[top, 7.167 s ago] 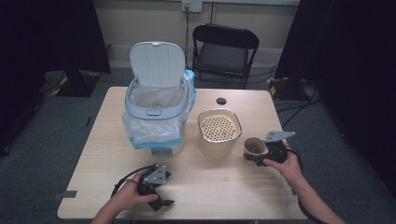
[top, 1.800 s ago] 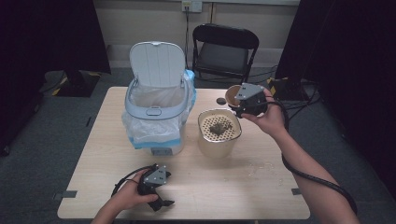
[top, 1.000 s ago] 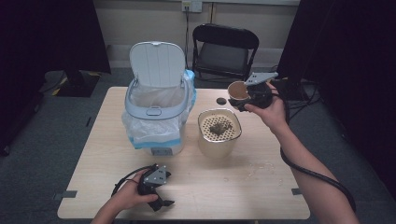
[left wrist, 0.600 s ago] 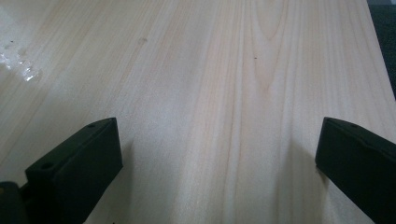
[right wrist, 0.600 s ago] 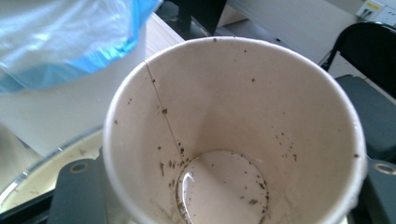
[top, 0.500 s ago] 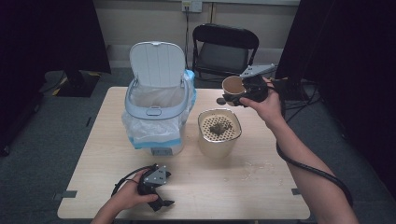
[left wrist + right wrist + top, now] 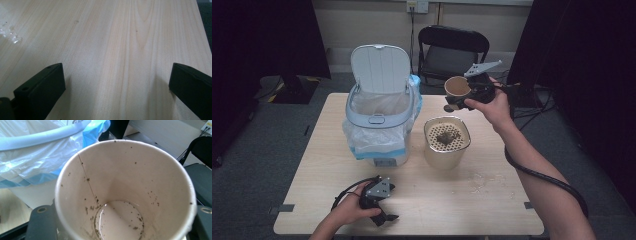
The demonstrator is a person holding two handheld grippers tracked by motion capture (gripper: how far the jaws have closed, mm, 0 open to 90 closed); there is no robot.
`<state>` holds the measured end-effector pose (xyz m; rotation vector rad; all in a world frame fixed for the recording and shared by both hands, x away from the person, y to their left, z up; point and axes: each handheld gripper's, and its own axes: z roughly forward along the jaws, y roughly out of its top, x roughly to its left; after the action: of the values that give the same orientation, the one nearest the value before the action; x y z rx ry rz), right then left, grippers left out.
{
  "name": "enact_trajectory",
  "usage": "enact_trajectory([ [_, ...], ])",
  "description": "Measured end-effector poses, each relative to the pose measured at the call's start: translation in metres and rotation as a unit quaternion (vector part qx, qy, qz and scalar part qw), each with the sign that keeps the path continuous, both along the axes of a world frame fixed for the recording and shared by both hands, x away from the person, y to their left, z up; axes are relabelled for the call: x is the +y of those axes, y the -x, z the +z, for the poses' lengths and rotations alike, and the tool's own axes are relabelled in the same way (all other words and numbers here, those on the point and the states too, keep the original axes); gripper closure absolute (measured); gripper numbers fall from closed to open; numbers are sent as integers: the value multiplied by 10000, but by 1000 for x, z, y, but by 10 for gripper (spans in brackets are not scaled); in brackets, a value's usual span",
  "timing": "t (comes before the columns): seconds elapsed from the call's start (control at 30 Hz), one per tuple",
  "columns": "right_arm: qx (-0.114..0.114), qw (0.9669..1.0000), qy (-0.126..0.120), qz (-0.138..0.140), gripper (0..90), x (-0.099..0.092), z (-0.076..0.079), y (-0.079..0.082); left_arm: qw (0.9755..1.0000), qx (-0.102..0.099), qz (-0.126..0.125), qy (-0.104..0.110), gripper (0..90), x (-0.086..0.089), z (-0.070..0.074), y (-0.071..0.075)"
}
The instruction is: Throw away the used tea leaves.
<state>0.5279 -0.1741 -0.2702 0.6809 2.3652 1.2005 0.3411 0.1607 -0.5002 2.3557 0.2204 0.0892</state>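
Observation:
My right gripper point(image 7: 464, 96) is shut on a paper cup point(image 7: 457, 88), held in the air behind the strainer pot point(image 7: 446, 142) and to the right of the bin point(image 7: 379, 117). In the right gripper view the paper cup point(image 7: 125, 195) is nearly empty, with tea specks on its wall and a wet bottom. Dark wet tea leaves point(image 7: 444, 137) lie on the pot's perforated top. My left gripper point(image 7: 384, 216) rests open on the table's front edge, its jaws wide apart over bare wood point(image 7: 117, 62).
The white bin stands lid up, lined with a clear and blue bag point(image 7: 37, 162). A small dark lid point(image 7: 448, 108) lies on the table behind the pot. A wet spill point(image 7: 482, 181) marks the wood right of the pot. A black chair point(image 7: 452, 50) stands behind the table.
My right gripper carried the cup from the table's right side up over the pot, tipped it there, then moved it back and left, higher. The left gripper stayed still.

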Motion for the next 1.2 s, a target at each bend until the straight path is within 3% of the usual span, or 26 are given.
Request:
enact_trajectory([
  [1.2,156,9983,53,564,270,48,39,7,10000,-9,-1,-22,0,0,0,0],
])
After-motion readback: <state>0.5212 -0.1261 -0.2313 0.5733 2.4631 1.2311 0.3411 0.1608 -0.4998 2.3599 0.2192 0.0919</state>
